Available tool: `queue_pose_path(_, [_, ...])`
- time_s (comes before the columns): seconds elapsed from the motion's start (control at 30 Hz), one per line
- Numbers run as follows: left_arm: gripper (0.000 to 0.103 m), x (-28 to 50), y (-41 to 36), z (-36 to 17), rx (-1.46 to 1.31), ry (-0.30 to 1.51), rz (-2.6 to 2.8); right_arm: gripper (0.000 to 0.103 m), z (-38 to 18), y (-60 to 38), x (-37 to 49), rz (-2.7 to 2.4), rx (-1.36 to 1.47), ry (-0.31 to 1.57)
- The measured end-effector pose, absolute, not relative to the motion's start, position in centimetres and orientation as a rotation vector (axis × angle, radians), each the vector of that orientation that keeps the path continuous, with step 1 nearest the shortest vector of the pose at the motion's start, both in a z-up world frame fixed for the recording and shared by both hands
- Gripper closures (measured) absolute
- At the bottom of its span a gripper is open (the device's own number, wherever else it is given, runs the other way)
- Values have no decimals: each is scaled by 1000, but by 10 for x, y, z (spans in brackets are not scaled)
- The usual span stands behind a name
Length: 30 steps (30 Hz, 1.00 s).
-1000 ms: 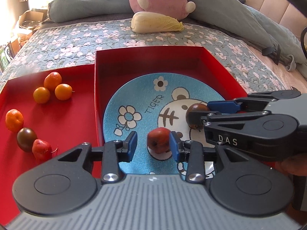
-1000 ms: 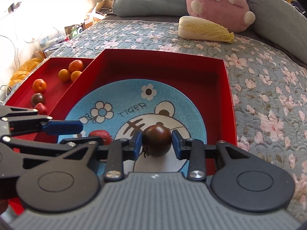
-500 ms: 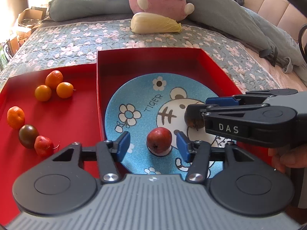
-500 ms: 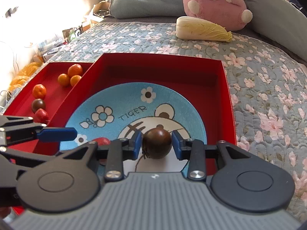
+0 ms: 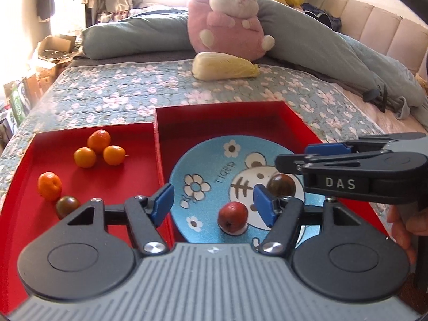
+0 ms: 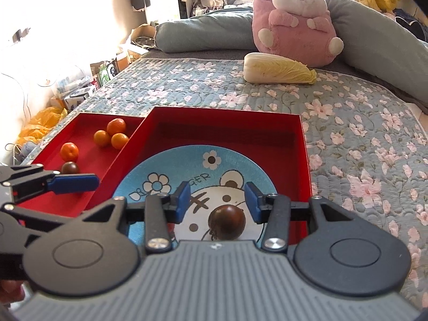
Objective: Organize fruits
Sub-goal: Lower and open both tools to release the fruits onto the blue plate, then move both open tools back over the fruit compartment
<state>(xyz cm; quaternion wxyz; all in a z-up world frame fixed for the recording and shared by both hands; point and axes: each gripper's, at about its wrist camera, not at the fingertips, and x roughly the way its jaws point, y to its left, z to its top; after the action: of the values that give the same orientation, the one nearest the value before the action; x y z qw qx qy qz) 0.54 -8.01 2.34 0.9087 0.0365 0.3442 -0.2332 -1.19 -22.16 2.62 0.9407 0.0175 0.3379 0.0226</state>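
Note:
A blue tiger plate (image 5: 214,157) (image 6: 240,160) lies in the right red box (image 5: 222,115) (image 6: 224,123). A small red fruit (image 5: 232,216) rests on the plate, free between the open fingers of my left gripper (image 5: 214,206). A dark brown tomato (image 6: 226,222) (image 5: 281,185) rests on the plate below my open right gripper (image 6: 217,201), touching neither pad. The left red tray (image 5: 48,139) (image 6: 88,123) holds several orange fruits (image 5: 99,148) (image 6: 111,135) and another dark tomato (image 5: 67,205) (image 6: 70,168).
The boxes sit on a floral quilt (image 6: 361,133) on a bed. A napa cabbage (image 5: 224,66) (image 6: 278,69) and a pink plush toy (image 5: 227,18) (image 6: 297,18) lie behind them. Grey-blue pillows line the back and right. Clutter stands off the bed at the left.
Both grippers have opened and drawn back and up. The left let go of the red fruit, the right let go of the dark tomato; both fruits stay on the plate.

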Motion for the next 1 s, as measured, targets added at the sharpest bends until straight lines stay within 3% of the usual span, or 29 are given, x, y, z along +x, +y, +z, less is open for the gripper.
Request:
queue_pose_path(0.77, [32, 16, 18, 30, -50, 729, -170, 55, 46, -152, -1, 194, -8, 651])
queue_pose_path(1.0, [27, 11, 60, 22, -83, 735, -23, 55, 43, -121, 2, 254, -27, 650])
